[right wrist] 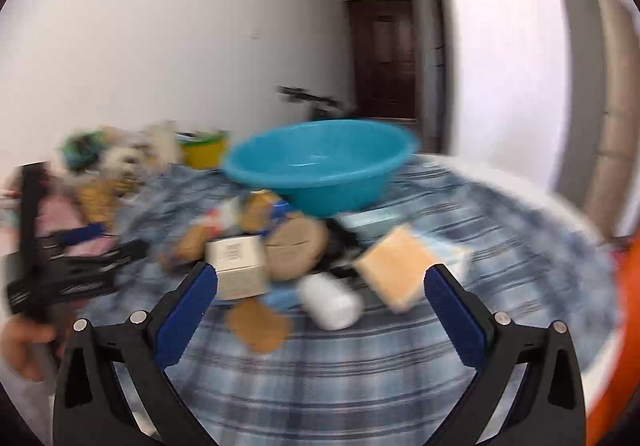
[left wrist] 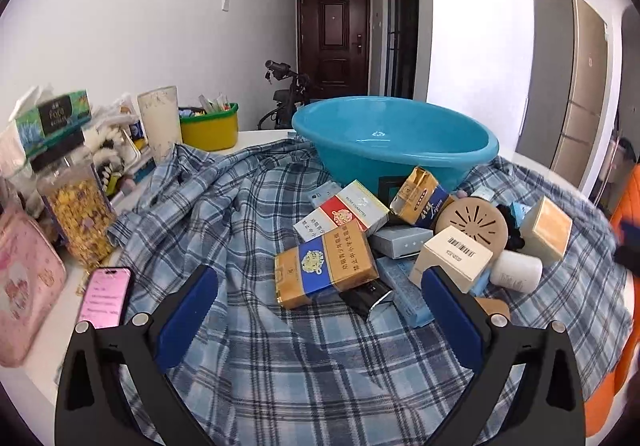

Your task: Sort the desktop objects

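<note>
Both grippers stand with jaws wide apart, holding nothing. In the left wrist view the left gripper (left wrist: 320,310) hovers at lower centre over a blue plaid cloth (left wrist: 248,213), just before a heap of small boxes — a gold-and-blue cigarette pack (left wrist: 326,266) nearest, a barcoded cream box (left wrist: 456,256) to its right. A teal basin (left wrist: 394,141) sits behind the heap, upper centre. The right wrist view is blurred; the right gripper (right wrist: 320,310) faces the same heap, a white cylinder (right wrist: 332,304) between its fingers.
</note>
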